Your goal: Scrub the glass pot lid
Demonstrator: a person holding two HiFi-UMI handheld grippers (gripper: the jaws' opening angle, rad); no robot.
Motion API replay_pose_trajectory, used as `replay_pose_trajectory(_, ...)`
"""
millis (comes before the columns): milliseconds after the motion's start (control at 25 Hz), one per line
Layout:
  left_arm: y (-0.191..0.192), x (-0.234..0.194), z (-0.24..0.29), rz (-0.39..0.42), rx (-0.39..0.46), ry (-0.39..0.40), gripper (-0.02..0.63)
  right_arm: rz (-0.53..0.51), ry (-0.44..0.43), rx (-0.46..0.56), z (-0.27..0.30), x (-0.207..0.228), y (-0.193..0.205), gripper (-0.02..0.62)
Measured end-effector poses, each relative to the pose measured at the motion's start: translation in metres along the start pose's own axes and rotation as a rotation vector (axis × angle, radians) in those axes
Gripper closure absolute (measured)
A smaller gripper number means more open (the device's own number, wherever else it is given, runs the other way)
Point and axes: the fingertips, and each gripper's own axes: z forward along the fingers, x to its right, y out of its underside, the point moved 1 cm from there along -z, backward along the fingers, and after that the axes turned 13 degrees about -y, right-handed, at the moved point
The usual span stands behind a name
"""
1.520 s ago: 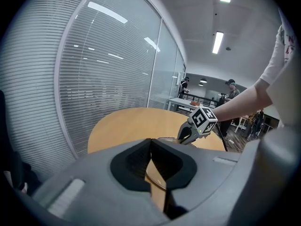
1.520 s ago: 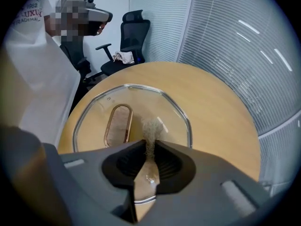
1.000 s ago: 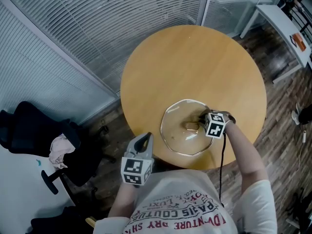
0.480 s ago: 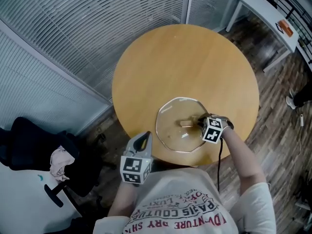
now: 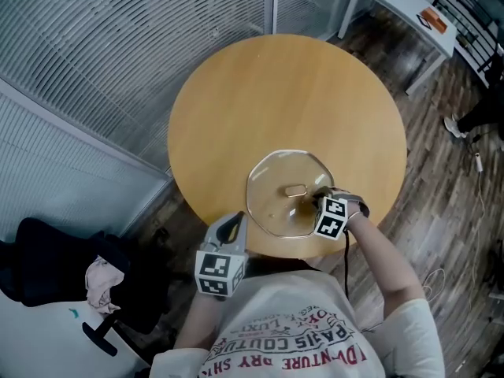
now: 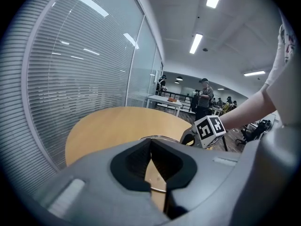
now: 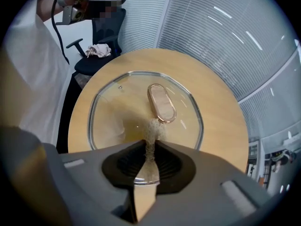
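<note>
Head view, round wood table (image 5: 260, 85), glass lid (image 5: 276, 189) nr front edge, blinds (image 5: 102, 38) beyond

Clear glossy glass lid (image 5: 287, 194); matt wood table (image 5: 236, 101).

White tee (image 5: 299, 333) (red print), blk cable (image 5: 344, 268).

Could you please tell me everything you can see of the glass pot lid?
The glass pot lid is clear glass with a thin metal rim, rounded but slightly angular in outline, with an oval, copper-rimmed handle at its centre. It lies flat, handle up, on the round wooden table, near the edge by the person. A tan fibrous scrub pad, pinched in the jaws of the right gripper, touches it beside the handle.
</note>
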Motion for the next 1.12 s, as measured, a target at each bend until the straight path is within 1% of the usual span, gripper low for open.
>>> replay_pose_trajectory(160, 0.005, -0.006, -0.005, 0.014, -0.004, 0.042, 0.599, 0.094, 0.041, -0.008, 0.002, -0.01, -0.007, 0.537)
replay_pose_trajectory(240, 0.007, -0.011, -0.007, 0.027, -0.006, 0.064, 0.598, 0.123, 0.055, -0.015, 0.003, -0.016, -0.011, 0.537)
replay_pose_trajectory(520, 0.01, -0.028, -0.014, 0.064, -0.004, 0.123, 0.598, 0.141, 0.067, -0.019, 0.01, -0.041, -0.045, 0.535)
replay_pose_trajectory(760, 0.012, -0.041, -0.011, 0.082, -0.002, 0.149, 0.598, 0.162, 0.051, 0.017, 0.017, -0.058, -0.067, 0.535)
replay_pose_trajectory(840, 0.012, -0.039, -0.009, 0.085, -0.001, 0.154, 0.598, 0.165, 0.036, 0.043, 0.016, -0.06, -0.068, 0.535)
replay_pose_trajectory(960, 0.008, -0.031, -0.004, 0.087, 0.003, 0.148, 0.598, 0.175, 0.01, 0.085, 0.006, -0.056, -0.058, 0.535)
replay_pose_trajectory(1120, -0.005, -0.026, 0.01, 0.064, 0.016, 0.106, 0.598, 0.187, 0.014, 0.071, -0.01, -0.036, -0.028, 0.535)
